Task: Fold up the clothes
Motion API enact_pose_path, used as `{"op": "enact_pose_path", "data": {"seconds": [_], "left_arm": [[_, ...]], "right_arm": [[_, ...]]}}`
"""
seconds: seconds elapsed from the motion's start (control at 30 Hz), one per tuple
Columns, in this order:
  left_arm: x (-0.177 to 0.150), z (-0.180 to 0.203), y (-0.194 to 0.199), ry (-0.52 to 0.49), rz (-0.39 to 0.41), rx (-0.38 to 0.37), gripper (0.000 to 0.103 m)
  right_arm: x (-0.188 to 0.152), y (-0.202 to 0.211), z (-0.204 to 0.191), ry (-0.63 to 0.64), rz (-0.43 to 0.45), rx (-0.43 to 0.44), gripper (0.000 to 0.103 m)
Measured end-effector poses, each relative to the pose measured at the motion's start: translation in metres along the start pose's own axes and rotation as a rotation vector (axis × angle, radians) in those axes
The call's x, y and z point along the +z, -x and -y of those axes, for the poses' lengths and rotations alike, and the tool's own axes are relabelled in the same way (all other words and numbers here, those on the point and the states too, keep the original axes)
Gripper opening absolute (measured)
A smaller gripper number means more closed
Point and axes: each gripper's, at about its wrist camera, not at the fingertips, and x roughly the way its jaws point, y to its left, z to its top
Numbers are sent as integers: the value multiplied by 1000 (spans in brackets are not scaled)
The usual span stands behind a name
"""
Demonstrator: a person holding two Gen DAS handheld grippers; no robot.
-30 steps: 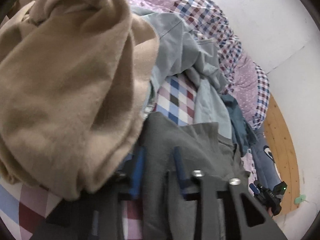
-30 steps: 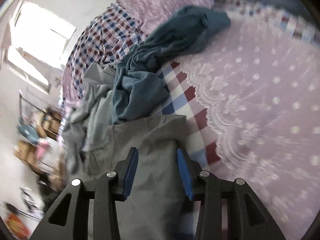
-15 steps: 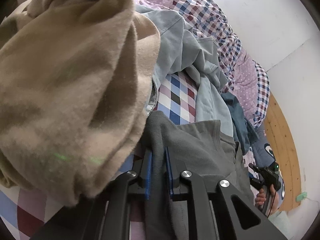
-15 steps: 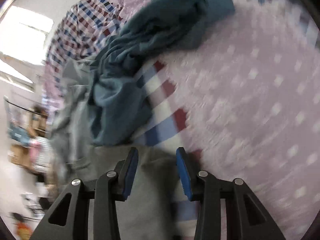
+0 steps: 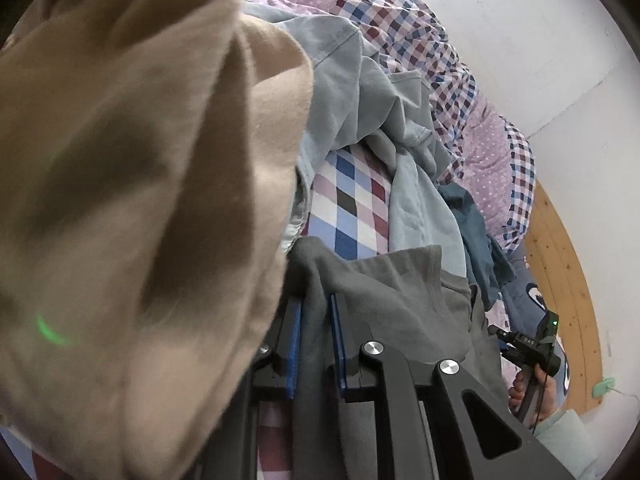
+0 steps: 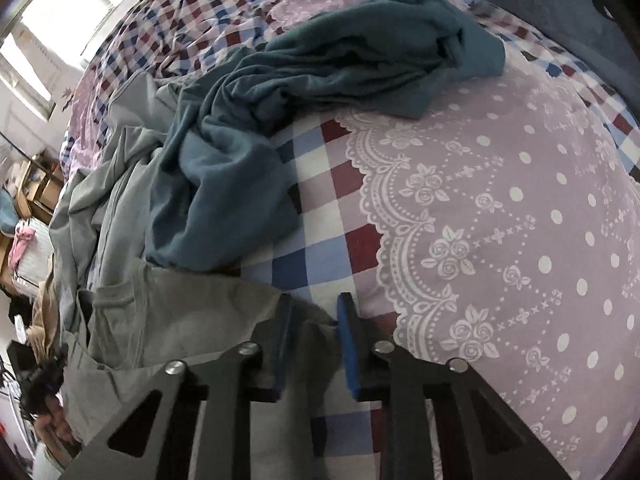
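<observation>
Pinching grey shirt (image 5: 384,280) edge, left hand-held gripper (image 5: 316,304); right hand-held gripper (image 6: 310,312) is straddling its hem, jaws spread, likely readying a two-corner spread on the bed (image 6: 500,208).

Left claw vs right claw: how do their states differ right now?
Left claw: blue pads pinched on a fold of the grey shirt, almost no gap. Right claw: pads apart, the grey shirt's edge lies between them, not clamped. A tan garment crowds the left claw; the right claw has bare bedspread beside it. Both are at the same shirt.
</observation>
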Motion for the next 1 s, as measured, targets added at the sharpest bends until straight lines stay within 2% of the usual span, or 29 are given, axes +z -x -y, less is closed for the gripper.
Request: {"op": "enact_pose_path", "data": {"seconds": [0.03, 0.1, 0.17, 0.27, 0.37, 0.47, 0.5, 0.6, 0.63, 0.7, 0.8, 0.87, 1.0], "left_arm": [[1, 0, 1, -2, 7, -5, 13], [3, 0, 2, -5, 19, -18, 13], [5, 0, 4, -8, 37, -27, 4], [7, 0, 12, -3, 89, -21, 1], [9, 3, 25, 0, 169, 1, 1], [9, 1, 21, 7, 173, 54, 1], [9, -2, 18, 11, 168, 68, 1], [9, -3, 12, -5, 151, 92, 2], [9, 0, 12, -20, 140, 97, 2], [10, 3, 17, -40, 132, 92, 2], [5, 5, 24, -56, 103, 81, 11], [1, 6, 30, -66, 82, 75, 24], [-7, 9, 40, -87, 40, 61, 38]], "right_arm": [[-1, 0, -3, 13, 10, -9, 4], [-3, 2, -9, 41, 46, -58, 3], [-4, 13, -16, 58, 121, -119, 2], [-4, 30, -28, 82, 221, -211, 1], [-2, 32, -33, 106, 231, -279, 1], [-3, 8, -24, 118, 167, -458, 1], [-5, 4, -18, 102, 149, -470, 1], [-12, 24, -13, 42, 208, -464, 3], [-16, 34, -13, 27, 231, -452, 7], [-30, 53, -19, 23, 262, -391, 8], [-58, 80, -38, 45, 300, -296, 18], [-78, 89, -58, 87, 305, -243, 23], [-118, 105, -98, 168, 315, -141, 27]]}}
